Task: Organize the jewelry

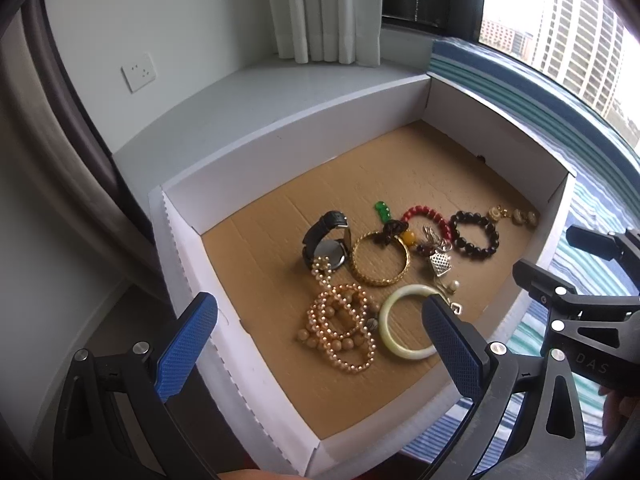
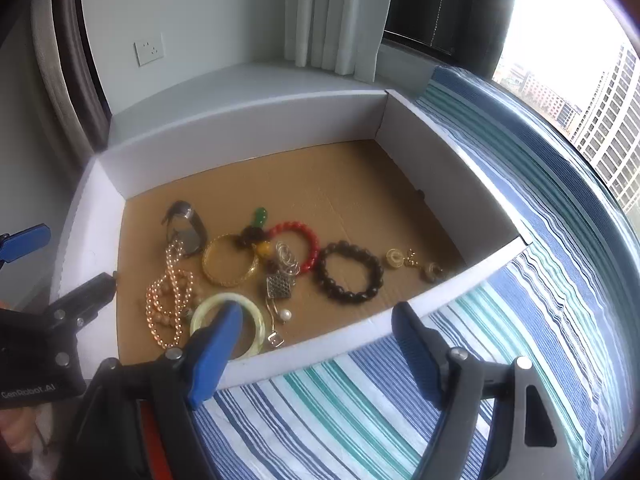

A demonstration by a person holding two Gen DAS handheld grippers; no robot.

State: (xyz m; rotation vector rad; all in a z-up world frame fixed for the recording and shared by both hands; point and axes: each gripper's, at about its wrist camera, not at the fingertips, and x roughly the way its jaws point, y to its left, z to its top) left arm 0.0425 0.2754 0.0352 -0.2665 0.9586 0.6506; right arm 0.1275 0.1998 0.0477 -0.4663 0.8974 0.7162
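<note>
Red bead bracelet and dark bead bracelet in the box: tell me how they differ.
The red bead bracelet is bright red; the dark bead bracelet is near-black brown. The red one is tangled with the silver charm cluster and a knotted pendant, while the dark one lies alone, touching nothing. The dark one's beads look larger. Both are round bead loops lying flat on the cardboard box floor.

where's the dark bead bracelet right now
The dark bead bracelet lies flat on the cardboard floor of the white box, right of the red bead bracelet and left of the small gold pieces; neither gripper touches it.
</note>
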